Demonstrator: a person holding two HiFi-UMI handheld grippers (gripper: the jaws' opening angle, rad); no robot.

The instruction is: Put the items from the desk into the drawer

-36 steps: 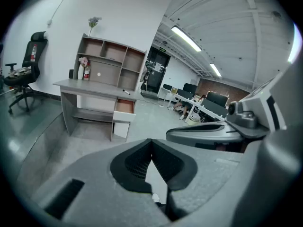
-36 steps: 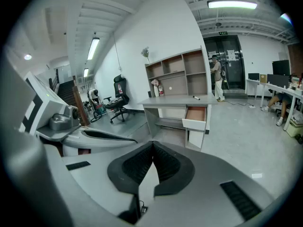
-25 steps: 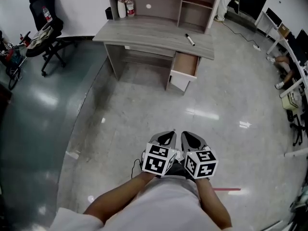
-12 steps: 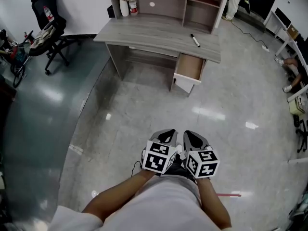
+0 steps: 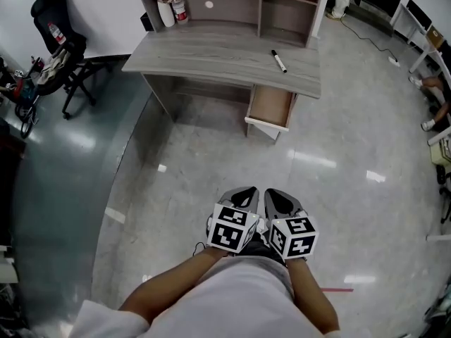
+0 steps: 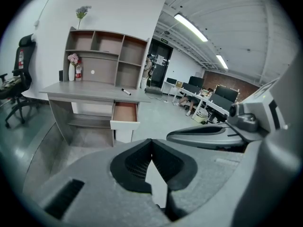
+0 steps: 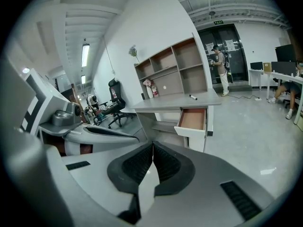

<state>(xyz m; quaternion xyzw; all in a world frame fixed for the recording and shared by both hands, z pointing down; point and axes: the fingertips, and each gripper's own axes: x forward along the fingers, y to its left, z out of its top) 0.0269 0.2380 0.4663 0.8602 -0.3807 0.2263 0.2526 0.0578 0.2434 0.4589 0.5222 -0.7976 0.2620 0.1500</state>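
Nothing was actually in hand at this point. Both grippers were held close together in front of the person's body, well back from the desk [image 5: 211, 51], out over the floor. The left gripper [image 5: 243, 201] had its jaws pressed together with nothing between them. Same deal for the right gripper [image 5: 282, 203]: pads touching, empty.

The black marker [image 5: 279, 60] was lying flat on the desk top toward the desk's right end, pretty much directly above the drawer [image 5: 271, 107]. The drawer was already pulled out under the desk's front edge and looked empty inside. At the back left of the desk, under its shelf unit, stood a vase of pink flowers [image 5: 163, 9]. Beside that was a red-and-white thing [image 5: 180, 9], maybe a bottle or a spray can, too small to call.

My read: this was the approach step, with no item moved yet. The next move would need closing the gap to the desk, spreading one gripper's jaws, and coming down across the marker's barrel to pinch it. The right gripper seemed the natural pick, since the marker sat toward that end of the desk. After that, it'd be a short drop off the desk's front edge into the drawer.
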